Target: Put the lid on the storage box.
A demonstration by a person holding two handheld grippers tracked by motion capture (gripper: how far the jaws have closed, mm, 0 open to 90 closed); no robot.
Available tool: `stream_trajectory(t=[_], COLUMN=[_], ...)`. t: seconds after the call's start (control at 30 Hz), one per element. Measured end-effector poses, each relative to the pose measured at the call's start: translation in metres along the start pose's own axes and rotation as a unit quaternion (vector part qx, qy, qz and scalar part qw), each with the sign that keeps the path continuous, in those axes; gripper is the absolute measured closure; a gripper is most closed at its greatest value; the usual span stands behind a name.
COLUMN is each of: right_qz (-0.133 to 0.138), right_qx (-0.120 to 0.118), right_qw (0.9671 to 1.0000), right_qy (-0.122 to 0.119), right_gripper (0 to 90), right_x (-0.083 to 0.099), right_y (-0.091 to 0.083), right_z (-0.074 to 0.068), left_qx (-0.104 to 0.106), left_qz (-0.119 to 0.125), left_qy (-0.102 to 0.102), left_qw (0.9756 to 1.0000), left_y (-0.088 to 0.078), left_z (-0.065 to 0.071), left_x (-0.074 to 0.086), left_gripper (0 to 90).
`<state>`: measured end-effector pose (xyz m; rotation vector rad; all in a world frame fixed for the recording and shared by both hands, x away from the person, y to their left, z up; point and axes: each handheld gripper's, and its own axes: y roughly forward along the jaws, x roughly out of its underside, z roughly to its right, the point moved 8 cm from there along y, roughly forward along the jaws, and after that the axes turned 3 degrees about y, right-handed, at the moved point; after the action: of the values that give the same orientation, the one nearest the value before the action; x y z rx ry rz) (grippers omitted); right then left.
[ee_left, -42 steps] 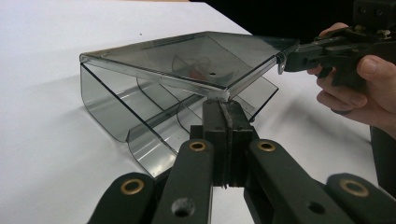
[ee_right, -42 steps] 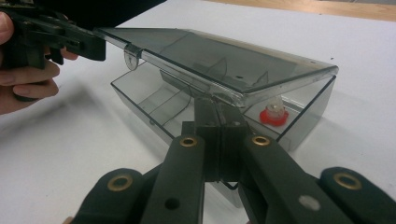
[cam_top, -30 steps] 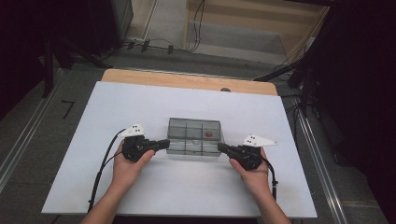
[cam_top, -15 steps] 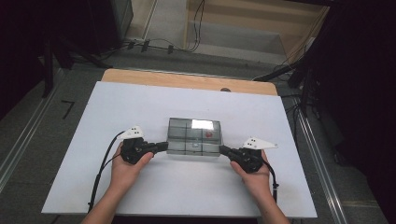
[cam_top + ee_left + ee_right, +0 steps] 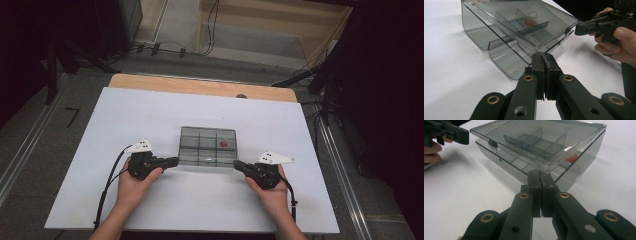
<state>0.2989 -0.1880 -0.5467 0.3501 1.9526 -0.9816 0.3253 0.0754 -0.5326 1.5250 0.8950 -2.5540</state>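
A clear smoky compartment box [image 5: 207, 150] [image 5: 499, 30] [image 5: 536, 145] lies mid-table, its lid down but slightly ajar at the near edge. A small red item [image 5: 223, 144] [image 5: 529, 23] [image 5: 571, 158] sits in a right-hand compartment. My left gripper [image 5: 175, 160] [image 5: 544, 55] is shut with nothing between the jaws, its tips right at the box's near left corner. My right gripper [image 5: 236, 163] [image 5: 539, 173] is shut and empty too, tips at the near right corner under the lid's edge. Whether either tip touches the box I cannot tell.
The white table top [image 5: 150, 110] has a wooden strip [image 5: 200, 86] along its far edge, with a small dark spot [image 5: 241, 96] on it. A cable [image 5: 107, 185] trails from the left gripper toward the near edge. More cables [image 5: 165, 47] lie on the floor beyond.
Half a second ago the lid flashed bright glare; now it lies flatter and dull. Both gripper tips sit a little nearer the person than one second ago.
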Motion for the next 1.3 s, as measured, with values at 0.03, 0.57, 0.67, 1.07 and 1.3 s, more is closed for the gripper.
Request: stream_trajectory(t=[0.03, 0.57, 0.67, 1.07, 1.3], right_qz=[-0.002, -0.016, -0.015, 0.048, 0.07], right_qx=[0.001, 0.001, 0.004, -0.015, 0.008], right_qw=[1.0, 0.9998, 0.9998, 0.9987, 0.9973], right_qy=[-0.001, 0.01, 0.015, -0.012, -0.021], right_gripper=[86.2, 84.9, 82.1, 40.8, 11.0], right_x=[0.001, 0.011, 0.011, -0.012, -0.021], right_y=[0.0, 0.0, -0.004, -0.028, -0.038], right_z=[0.0, 0.003, 0.002, -0.016, -0.018], left_qx=[-0.001, -0.005, -0.007, -0.026, -0.028], left_qz=[0.0, -0.006, 0.006, 0.064, 0.085], left_qy=[-0.001, -0.002, 0.001, 0.048, 0.064], left_qw=[1.0, 1.0, 1.0, 0.9964, 0.9939], left_y=[0.0, 0.005, 0.002, -0.016, -0.023], left_z=[0.0, -0.001, 0.001, 0.018, 0.027], left_x=[0.0, 0.005, 0.004, -0.014, -0.02], left_gripper=[87.4, 86.9, 86.9, 45.0, 20.8])
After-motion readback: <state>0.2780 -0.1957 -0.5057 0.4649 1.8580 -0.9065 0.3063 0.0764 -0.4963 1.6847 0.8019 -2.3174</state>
